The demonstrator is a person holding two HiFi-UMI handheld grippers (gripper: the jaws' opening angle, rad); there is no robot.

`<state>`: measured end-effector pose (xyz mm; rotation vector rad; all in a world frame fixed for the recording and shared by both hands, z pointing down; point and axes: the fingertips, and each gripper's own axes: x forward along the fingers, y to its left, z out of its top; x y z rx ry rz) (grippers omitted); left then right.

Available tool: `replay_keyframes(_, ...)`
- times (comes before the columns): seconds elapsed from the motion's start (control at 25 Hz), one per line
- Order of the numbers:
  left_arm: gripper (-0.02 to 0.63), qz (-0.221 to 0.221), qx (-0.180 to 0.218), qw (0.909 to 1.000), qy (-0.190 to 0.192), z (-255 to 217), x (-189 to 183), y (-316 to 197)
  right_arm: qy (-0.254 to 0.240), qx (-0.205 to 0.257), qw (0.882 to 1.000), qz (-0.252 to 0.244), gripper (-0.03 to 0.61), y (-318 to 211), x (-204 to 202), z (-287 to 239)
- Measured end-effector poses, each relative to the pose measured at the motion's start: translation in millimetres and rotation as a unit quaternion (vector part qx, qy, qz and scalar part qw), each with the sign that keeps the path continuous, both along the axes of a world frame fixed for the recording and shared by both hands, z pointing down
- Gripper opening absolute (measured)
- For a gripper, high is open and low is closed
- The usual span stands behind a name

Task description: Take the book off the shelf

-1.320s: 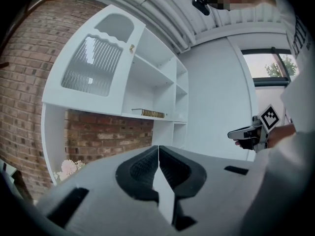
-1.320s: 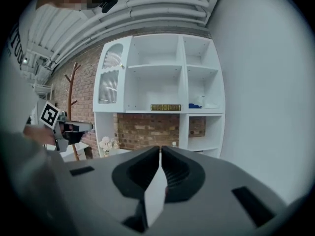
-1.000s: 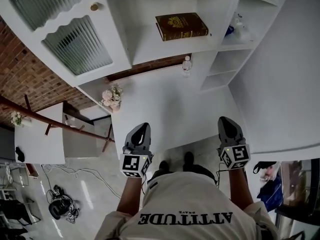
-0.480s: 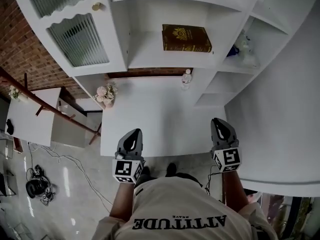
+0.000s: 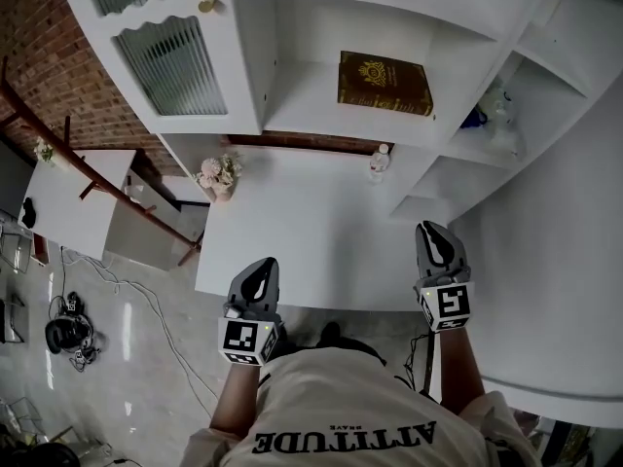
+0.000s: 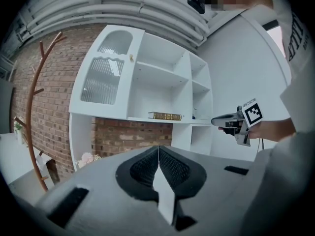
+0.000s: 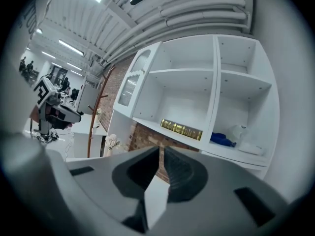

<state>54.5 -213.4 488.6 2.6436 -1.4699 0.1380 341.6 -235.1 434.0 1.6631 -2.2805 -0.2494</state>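
Observation:
A brown book with gold ornament lies flat on the middle shelf of the white cabinet. It shows as a gold-lettered spine in the left gripper view and in the right gripper view. My left gripper hovers at the near edge of the white table, shut with nothing in it. My right gripper is level with it at the table's right corner, also shut and empty. Both point toward the shelf and are far short of the book.
A vase of pale flowers and a small bottle stand at the back of the table. A blue object and white things fill the right shelf bay. A ribbed glass door closes the left bay. The brick wall is at left.
The head view has swung, so the cabinet and book now sit further right in the picture. Both grippers have come forward over the table's near edge, still shut.

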Motion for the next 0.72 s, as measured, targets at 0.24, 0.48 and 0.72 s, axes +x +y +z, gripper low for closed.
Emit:
replay_keyframes(0.24,0.026,-0.003,-0.002,1.0,-0.002,1.6,-13.8,2.7,0.041,0.022,0.999,-0.012,0.032,-23.7,-9.3,-16.6)
replay_keyframes(0.48,0.026,-0.001,-0.005,1.0,0.008,-2.7,-24.0,-10.9,0.088,0.029,0.995,-0.025,0.034,-53.1,-25.0,-40.7)
replay_keyframes(0.72,0.026,0.006,0.003,0.9997,0.024,-10.1,-22.4,-23.3,0.13,0.031,0.991,-0.024,0.042,-90.9,-25.1,-58.4)
